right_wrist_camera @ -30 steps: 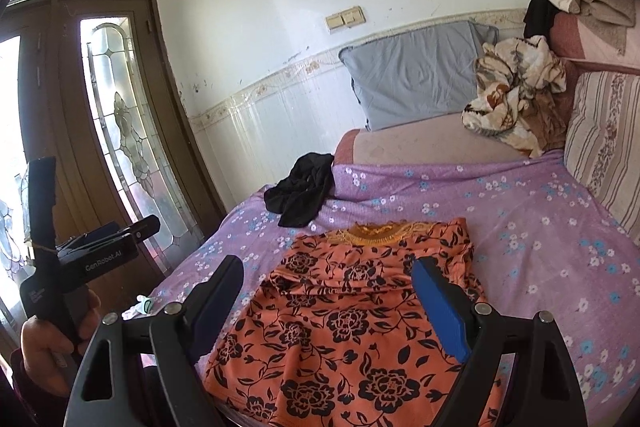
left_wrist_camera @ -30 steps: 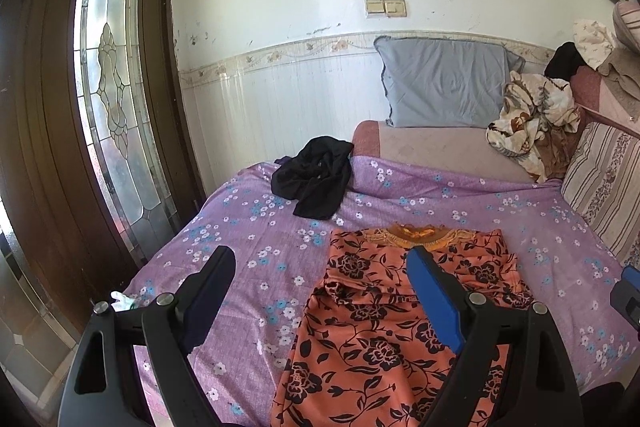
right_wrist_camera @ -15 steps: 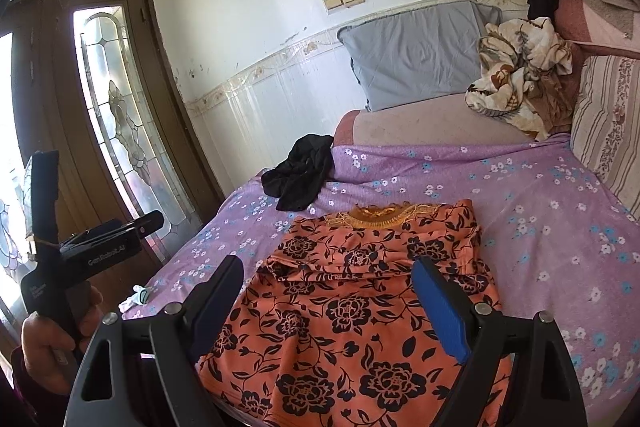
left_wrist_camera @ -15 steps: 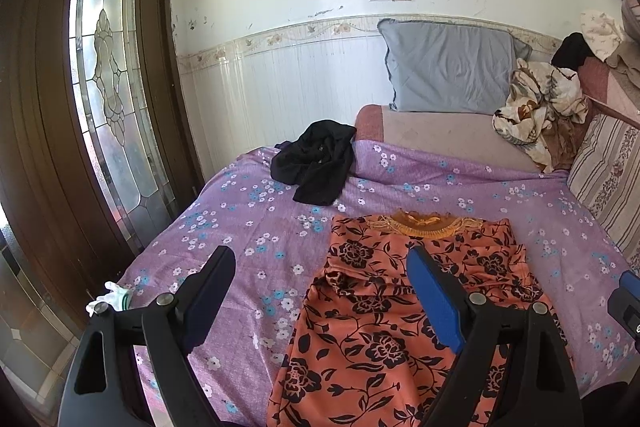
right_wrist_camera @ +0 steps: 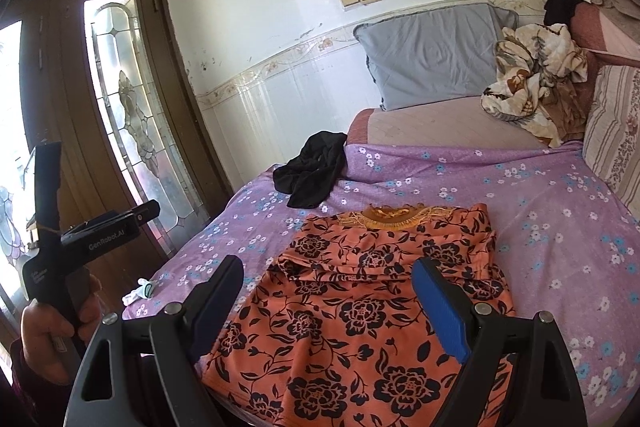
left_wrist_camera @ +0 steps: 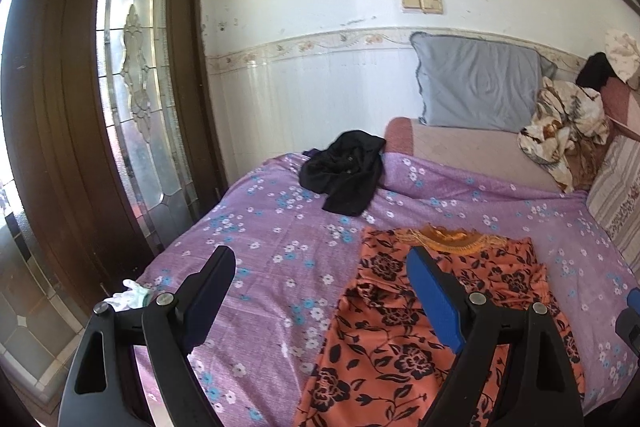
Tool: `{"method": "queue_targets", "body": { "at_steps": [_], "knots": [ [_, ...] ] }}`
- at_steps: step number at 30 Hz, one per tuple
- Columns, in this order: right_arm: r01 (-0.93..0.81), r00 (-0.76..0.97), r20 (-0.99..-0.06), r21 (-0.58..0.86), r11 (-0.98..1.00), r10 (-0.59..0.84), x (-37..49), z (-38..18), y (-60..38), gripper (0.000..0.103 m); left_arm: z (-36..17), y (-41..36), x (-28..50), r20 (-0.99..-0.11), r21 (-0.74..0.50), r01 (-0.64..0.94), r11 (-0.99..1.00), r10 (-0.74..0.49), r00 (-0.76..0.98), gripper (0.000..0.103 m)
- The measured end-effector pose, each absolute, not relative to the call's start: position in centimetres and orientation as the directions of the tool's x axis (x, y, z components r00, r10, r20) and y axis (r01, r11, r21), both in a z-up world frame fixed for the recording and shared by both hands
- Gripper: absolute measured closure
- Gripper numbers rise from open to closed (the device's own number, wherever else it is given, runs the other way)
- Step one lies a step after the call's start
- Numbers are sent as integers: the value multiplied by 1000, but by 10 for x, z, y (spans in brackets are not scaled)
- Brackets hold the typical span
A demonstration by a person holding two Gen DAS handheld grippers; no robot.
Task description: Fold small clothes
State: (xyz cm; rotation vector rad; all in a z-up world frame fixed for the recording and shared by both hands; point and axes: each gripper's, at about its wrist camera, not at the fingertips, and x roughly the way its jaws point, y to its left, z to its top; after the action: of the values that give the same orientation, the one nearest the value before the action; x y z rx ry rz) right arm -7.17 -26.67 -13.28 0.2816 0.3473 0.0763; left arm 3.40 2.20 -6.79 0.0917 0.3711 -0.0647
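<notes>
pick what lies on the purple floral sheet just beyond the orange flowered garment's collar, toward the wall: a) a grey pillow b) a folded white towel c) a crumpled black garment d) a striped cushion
c: the crumpled black garment sits on the purple floral sheet past the collar of the orange flowered garment; the grey pillow leans on the wall farther back, off the sheet.

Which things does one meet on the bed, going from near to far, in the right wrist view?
Orange floral garment → black garment → grey pillow against the wall.
</notes>
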Motion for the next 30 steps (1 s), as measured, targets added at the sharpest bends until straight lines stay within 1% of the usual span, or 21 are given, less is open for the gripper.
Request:
{"method": "queue_targets", "body": {
  "at_steps": [12, 23, 25, 28, 30],
  "knots": [
    [-62, 941, -308, 253, 965, 141, -73, -124, -249, 15, -54, 40, 31, -327, 58, 35, 998, -14, 945, 15],
    [-58, 942, -305, 258, 964, 139, -75, -125, -252, 15, -60, 34, 32, -339, 74, 51, 996, -23, 940, 15],
    [-56, 940, -312, 268, 962, 141, -74, -127, -255, 15, -69, 32, 40, -385, 59, 88, 994, -59, 921, 15],
    [-7, 932, -345, 282, 959, 108, -73, -134, -271, 15, -94, 34, 54, -485, 10, 156, 988, -132, 865, 15],
    [52, 918, -388, 306, 951, 75, -71, -145, -292, 15, -128, 35, 68, -583, -6, 186, 983, -154, 798, 15]
  ]
}}
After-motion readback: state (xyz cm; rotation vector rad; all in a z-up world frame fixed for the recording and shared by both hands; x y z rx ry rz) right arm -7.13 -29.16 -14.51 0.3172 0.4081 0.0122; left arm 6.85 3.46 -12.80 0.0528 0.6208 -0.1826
